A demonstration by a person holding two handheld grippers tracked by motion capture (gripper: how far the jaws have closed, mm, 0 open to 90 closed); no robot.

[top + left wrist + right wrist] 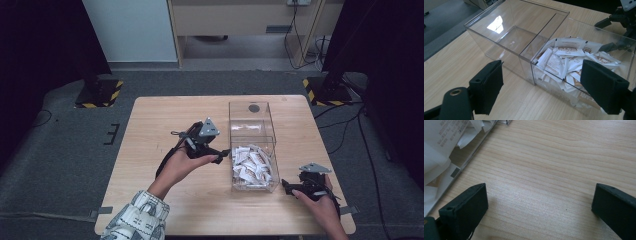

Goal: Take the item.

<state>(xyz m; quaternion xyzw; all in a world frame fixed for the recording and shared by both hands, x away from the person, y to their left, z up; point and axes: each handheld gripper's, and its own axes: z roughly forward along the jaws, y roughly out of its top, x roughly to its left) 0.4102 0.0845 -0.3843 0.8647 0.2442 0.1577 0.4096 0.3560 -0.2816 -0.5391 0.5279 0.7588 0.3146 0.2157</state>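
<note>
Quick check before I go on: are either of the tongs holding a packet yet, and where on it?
Nothing is held. The left tongs stand open beside the clear box of packets; the right tongs are open over bare table.

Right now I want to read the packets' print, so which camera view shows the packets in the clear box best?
The left gripper view: the packets lie heaped in one compartment of the clear box, print facing up. The high view shows them as a small white pile. The right gripper view catches just a few edges through the wall.
</note>
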